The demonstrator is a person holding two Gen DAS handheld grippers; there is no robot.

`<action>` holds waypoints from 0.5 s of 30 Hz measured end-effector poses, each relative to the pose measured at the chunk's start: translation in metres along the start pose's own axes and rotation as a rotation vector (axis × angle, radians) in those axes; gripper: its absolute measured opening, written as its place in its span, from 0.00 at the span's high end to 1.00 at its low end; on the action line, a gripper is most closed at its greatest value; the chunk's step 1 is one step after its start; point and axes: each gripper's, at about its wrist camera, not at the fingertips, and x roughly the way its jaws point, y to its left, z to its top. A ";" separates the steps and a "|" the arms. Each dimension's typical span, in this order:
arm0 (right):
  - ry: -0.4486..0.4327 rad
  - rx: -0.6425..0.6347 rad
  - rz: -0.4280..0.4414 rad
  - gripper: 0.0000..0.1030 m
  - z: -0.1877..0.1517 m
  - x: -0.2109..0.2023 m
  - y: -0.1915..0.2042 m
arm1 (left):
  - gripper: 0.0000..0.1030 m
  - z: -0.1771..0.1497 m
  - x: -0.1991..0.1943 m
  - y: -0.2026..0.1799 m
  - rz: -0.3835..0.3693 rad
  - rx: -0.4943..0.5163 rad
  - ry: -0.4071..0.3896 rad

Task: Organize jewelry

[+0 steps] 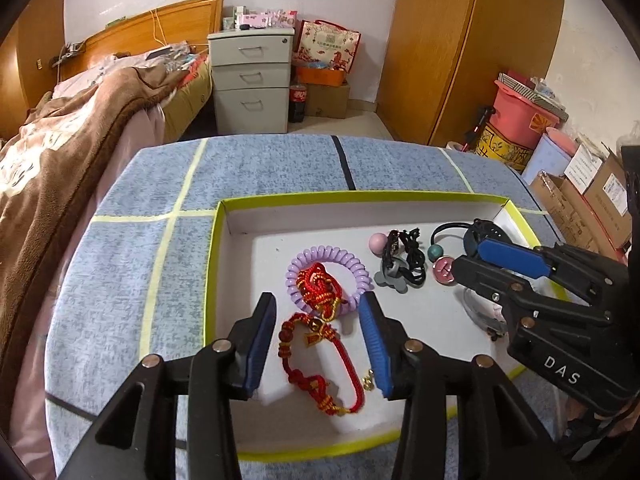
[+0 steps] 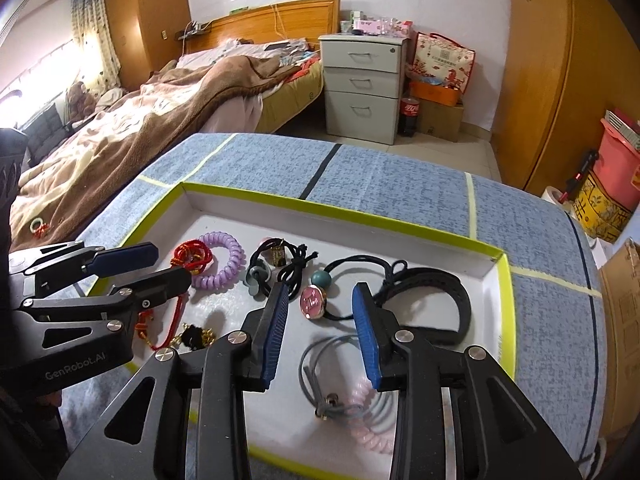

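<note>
A white tray with a lime-green rim (image 1: pixel 360 196) (image 2: pixel 320 208) lies on the blue cloth and holds the jewelry. My left gripper (image 1: pixel 318 300) (image 2: pixel 172 264) is open over the tray's left part. A red cord bracelet (image 1: pixel 352 364) lies between its fingers, clear of both pads. Just beyond it, a red knotted cord (image 1: pixel 316 284) rests on a purple spiral hair tie (image 1: pixel 352 264) (image 2: pixel 228 256). My right gripper (image 2: pixel 320 290) (image 1: pixel 468 258) is open over the right part. A black tie with a pink round charm (image 2: pixel 312 300) and a grey cord loop (image 2: pixel 320 360) lie between its fingers, untouched.
Black hair ties (image 1: pixel 400 260), a teal bead (image 2: pixel 322 278), a black strap (image 2: pixel 452 292) and a pink spiral tie (image 2: pixel 368 420) also lie in the tray. A bed (image 1: pixel 80 128) stands left, a drawer cabinet (image 1: pixel 250 80) behind, cardboard boxes (image 1: pixel 592 196) right.
</note>
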 end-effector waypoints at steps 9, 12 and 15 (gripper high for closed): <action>-0.059 0.066 -0.021 0.54 -0.016 -0.038 0.002 | 0.50 -0.013 -0.037 -0.011 0.053 -0.006 -0.082; -0.087 0.088 -0.027 0.54 -0.025 -0.054 0.005 | 0.50 -0.019 -0.050 -0.016 0.058 -0.003 -0.106; -0.105 0.095 -0.034 0.54 -0.033 -0.068 0.010 | 0.50 -0.025 -0.062 -0.021 0.074 -0.002 -0.130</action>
